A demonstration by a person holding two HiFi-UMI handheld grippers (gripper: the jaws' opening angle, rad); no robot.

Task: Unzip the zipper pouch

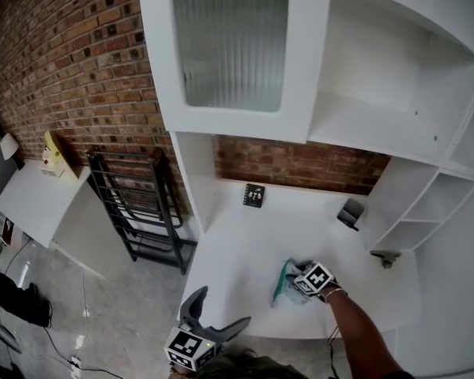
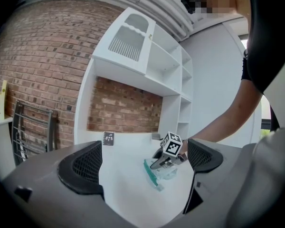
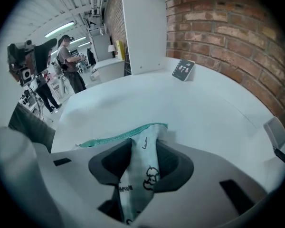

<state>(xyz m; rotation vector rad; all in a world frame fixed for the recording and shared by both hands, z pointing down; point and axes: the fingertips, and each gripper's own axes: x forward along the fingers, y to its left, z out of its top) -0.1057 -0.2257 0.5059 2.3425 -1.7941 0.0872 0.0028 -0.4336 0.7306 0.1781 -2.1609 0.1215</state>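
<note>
The zipper pouch (image 1: 287, 287) is pale, printed with small drawings, and has a teal zipper along one edge; it lies on the white desk (image 1: 245, 243) near the front right. My right gripper (image 1: 302, 288), angled down, is shut on a fold of the pouch (image 3: 143, 141), and the fabric runs between its pads (image 3: 168, 163). The teal zipper (image 3: 116, 137) stretches left beyond the jaws. In the left gripper view the pouch (image 2: 157, 173) sits under the right gripper (image 2: 160, 163). My left gripper (image 1: 220, 310) hovers off the desk's front edge, open and holding nothing (image 2: 142, 164).
A small black card (image 1: 253, 195) stands at the back of the desk and a grey object (image 1: 351, 212) lies at the right. White shelves (image 1: 395, 69) rise above and to the right. A black metal rack (image 1: 138, 212) stands left of the desk. People (image 3: 69, 63) stand far off.
</note>
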